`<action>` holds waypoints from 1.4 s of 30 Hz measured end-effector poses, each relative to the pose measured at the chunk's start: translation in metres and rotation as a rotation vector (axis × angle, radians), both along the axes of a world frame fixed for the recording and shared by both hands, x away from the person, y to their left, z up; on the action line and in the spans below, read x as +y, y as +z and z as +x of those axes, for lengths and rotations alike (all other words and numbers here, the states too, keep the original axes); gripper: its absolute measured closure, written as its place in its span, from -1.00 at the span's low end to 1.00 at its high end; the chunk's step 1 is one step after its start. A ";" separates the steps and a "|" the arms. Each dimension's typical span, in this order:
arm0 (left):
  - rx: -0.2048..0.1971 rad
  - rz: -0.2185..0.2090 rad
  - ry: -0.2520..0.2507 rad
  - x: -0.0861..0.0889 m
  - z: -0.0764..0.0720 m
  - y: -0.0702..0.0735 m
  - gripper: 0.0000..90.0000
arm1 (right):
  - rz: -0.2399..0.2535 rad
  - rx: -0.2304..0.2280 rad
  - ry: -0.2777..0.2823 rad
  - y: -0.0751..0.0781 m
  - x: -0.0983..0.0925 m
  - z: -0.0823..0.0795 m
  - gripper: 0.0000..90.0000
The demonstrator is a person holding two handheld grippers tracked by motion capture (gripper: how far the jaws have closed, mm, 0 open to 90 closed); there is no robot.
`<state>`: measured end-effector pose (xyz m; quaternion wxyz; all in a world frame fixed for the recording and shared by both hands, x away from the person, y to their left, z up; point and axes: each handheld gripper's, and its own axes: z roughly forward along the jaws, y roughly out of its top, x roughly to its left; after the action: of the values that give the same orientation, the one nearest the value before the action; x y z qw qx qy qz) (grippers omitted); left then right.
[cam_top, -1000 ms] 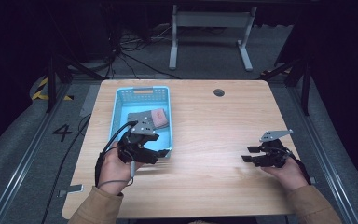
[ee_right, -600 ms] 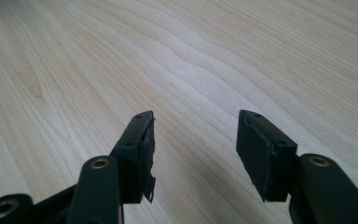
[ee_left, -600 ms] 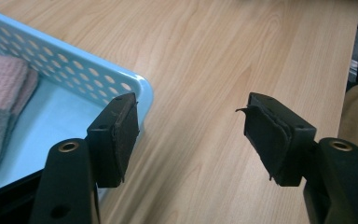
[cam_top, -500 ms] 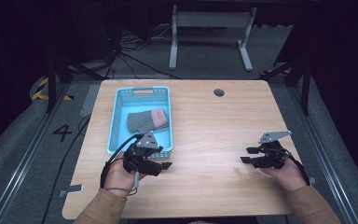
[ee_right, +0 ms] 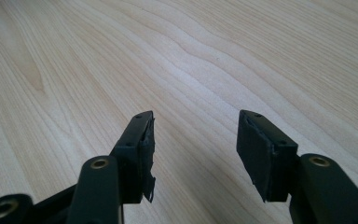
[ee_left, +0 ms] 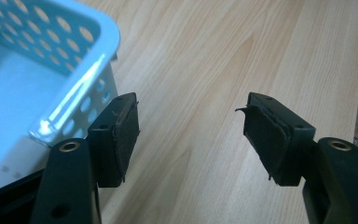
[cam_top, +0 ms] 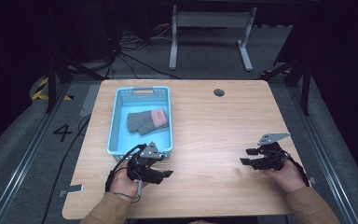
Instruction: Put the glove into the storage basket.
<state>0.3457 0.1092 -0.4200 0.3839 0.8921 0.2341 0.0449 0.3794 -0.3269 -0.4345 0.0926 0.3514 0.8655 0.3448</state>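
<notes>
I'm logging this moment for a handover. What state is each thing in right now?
Left claw: open, nothing between its jaws, just outside the basket.
Right claw: open, holding nothing, low over the table.
Basket: upright on the table.
Gloves: lying flat inside the basket.

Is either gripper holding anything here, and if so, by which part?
Nothing is held. The left gripper by the blue basket and the right gripper both have open, empty fingers over bare table. The gloves lie in the basket.
</notes>
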 end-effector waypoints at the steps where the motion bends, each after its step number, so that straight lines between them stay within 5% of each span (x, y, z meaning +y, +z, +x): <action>1: 0.000 0.007 0.003 0.000 -0.001 -0.003 -0.20 | 0.000 0.002 -0.001 0.000 0.000 0.000 0.05; 19: 0.015 0.086 -0.022 -0.004 -0.001 -0.034 -0.20 | -0.019 -0.008 0.026 -0.006 0.007 -0.002 0.06; 27: 0.032 0.081 -0.035 -0.007 -0.001 -0.035 -0.22 | -0.043 -0.067 0.040 -0.011 0.016 -0.011 0.12; 42: 0.033 0.079 -0.022 -0.007 -0.001 -0.034 -0.22 | -0.045 -0.063 0.047 -0.012 0.019 -0.011 0.11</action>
<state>0.3448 0.1026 -0.4537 0.3452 0.9096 0.2284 0.0353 0.3682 -0.3083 -0.4469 0.1196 0.3179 0.8776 0.3384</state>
